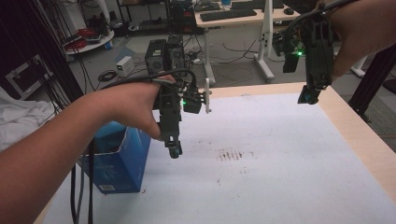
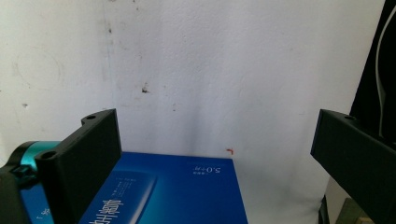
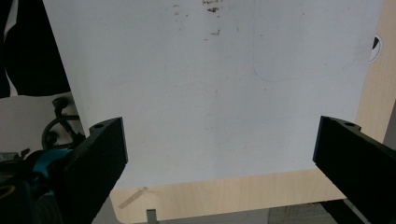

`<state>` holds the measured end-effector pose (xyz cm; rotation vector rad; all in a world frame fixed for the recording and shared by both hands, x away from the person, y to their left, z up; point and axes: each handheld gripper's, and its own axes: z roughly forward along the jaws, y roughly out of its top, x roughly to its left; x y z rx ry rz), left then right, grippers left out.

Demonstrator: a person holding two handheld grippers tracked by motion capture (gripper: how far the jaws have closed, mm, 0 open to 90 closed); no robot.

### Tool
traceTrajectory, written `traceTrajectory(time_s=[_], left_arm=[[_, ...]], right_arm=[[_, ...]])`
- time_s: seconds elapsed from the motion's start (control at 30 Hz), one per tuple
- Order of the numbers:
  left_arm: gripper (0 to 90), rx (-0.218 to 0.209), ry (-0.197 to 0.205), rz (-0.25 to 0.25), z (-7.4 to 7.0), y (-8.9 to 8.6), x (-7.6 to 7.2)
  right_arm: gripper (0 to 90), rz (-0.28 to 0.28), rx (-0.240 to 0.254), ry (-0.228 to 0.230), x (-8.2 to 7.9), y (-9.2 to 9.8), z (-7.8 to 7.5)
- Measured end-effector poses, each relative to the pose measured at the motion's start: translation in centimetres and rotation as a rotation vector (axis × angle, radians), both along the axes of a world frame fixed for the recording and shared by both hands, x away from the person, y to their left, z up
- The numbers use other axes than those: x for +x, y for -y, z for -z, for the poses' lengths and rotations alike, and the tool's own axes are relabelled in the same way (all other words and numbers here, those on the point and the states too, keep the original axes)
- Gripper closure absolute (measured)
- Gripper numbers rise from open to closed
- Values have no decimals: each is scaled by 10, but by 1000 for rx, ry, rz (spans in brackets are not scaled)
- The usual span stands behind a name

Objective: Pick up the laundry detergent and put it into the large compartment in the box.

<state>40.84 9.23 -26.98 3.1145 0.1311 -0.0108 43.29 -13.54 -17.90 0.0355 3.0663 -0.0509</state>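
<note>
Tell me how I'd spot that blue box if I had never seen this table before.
Start with the big white-covered table with a pale wooden rim. Go to its left edge, just under the person's left forearm, beside the left gripper. The blue box stands there with its top open, the one vividly coloured thing on the white surface, and it carries white printed lettering on its side.

Your left gripper (image 2: 212, 154) hangs over the white, faintly stained table cover (image 2: 224, 70), its 2 black jaws spread wide with nothing between them. Below, a blue cardboard box with white print (image 2: 187, 191) lies partly behind the jaw at the view's left.
</note>
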Motion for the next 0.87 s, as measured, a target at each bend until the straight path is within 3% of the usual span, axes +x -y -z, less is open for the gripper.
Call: traceTrajectory(time_s=[0.6,0.87], left_arm=[[17,-11,1,-13,-4,-7,1],[17,-13,4,-17,-3,-6,2]], right_arm=[[21,-10,13,-2,2,-3,0],[21,-4,-4,-7,1,-3,1]])
